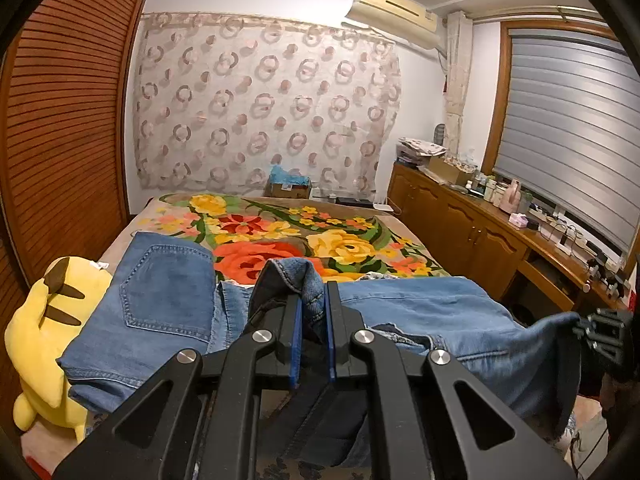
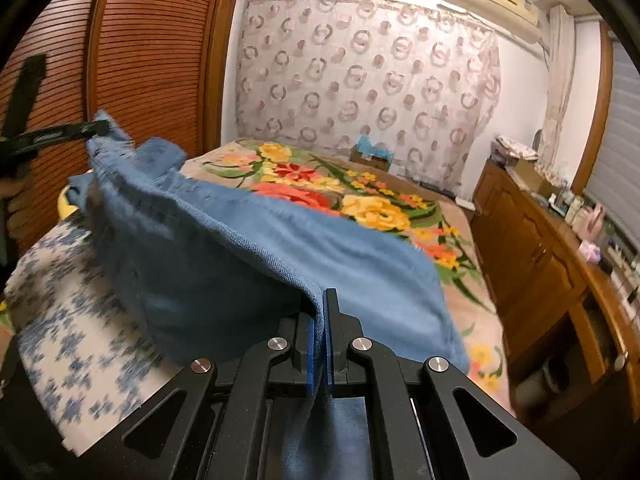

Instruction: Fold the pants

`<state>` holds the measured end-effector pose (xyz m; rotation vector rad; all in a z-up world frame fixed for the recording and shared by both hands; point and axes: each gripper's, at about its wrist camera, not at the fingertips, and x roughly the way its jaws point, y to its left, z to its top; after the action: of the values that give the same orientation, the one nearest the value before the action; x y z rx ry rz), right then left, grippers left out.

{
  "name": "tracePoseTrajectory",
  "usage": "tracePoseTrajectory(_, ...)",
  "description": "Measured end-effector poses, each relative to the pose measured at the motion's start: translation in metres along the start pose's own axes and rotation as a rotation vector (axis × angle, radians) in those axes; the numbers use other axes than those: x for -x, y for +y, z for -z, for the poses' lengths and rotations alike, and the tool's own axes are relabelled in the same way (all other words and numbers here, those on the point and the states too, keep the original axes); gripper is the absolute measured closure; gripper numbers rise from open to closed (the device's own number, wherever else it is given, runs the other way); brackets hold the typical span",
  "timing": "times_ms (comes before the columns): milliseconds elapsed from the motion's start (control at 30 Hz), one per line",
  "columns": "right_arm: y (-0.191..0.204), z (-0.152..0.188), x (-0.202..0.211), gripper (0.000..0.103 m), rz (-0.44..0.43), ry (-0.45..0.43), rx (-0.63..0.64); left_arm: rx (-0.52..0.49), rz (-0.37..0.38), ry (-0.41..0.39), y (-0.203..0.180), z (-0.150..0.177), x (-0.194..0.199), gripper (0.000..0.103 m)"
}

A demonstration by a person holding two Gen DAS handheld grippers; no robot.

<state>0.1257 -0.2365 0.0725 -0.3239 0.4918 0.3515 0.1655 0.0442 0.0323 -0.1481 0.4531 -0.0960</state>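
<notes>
Blue denim pants (image 1: 420,308) lie across the near end of the bed, back pocket (image 1: 168,280) to the left. My left gripper (image 1: 314,300) is shut on a bunched fold of the denim, lifted off the bed. My right gripper (image 2: 319,308) is shut on the pants' edge (image 2: 256,248), and the cloth hangs lifted between the two grippers. In the right wrist view the left gripper (image 2: 98,126) pinches the far corner at upper left. In the left wrist view the right gripper (image 1: 582,326) holds the cloth at the right edge.
The bed has a floral blanket (image 1: 304,236). A yellow plush toy (image 1: 44,336) sits at its left edge beside the slatted wooden wardrobe (image 1: 60,120). A wooden sideboard (image 1: 480,232) with clutter runs along the right. A cardboard box (image 1: 288,188) stands at the far end.
</notes>
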Motion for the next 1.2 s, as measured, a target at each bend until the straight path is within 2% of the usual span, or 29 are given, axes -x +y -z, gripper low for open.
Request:
tracePoseTrajectory(333, 0.003, -0.029, -0.042, 0.1, 0.002, -0.076, 0.014, 0.027, -0.028, 0.002, 0.009, -0.024, -0.018, 0.092)
tracePoseTrajectory(733, -0.009, -0.034, -0.082, 0.1, 0.013, -0.119, 0.06, 0.098, -0.057, 0.036, 0.035, -0.036, -0.07, 0.092)
tracePoseTrajectory(900, -0.01, -0.036, -0.113, 0.1, 0.012, -0.083, 0.072, 0.105, -0.072, 0.082, 0.045, -0.029, -0.098, 0.092)
tracePoseTrajectory(1200, -0.017, -0.02, -0.181, 0.1, -0.004, -0.005, 0.068, 0.107, -0.091, 0.153, 0.059, -0.019, -0.133, 0.092)
